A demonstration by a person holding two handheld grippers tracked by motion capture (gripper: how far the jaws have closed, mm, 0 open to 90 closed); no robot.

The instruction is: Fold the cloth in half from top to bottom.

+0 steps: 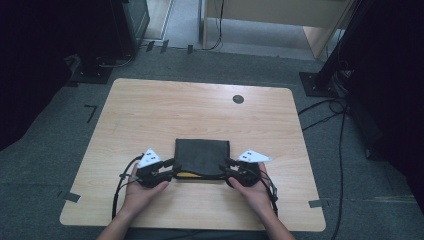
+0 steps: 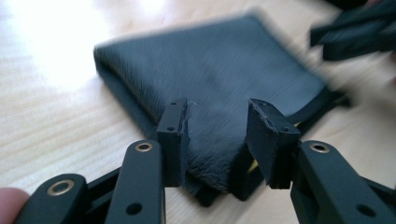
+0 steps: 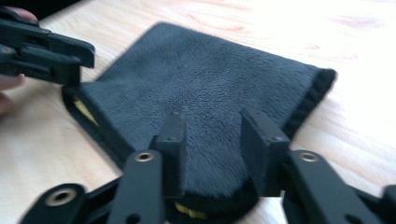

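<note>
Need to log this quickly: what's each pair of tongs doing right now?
Left tongs: open, astride the near left corner of the folded dark cloth.
Right tongs: open, astride its near right corner.

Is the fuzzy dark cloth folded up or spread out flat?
Folded. The dark cloth lies as a thick, neat rectangle on the table, with stacked layers and a yellow tag peeking out at its near edge.
</note>
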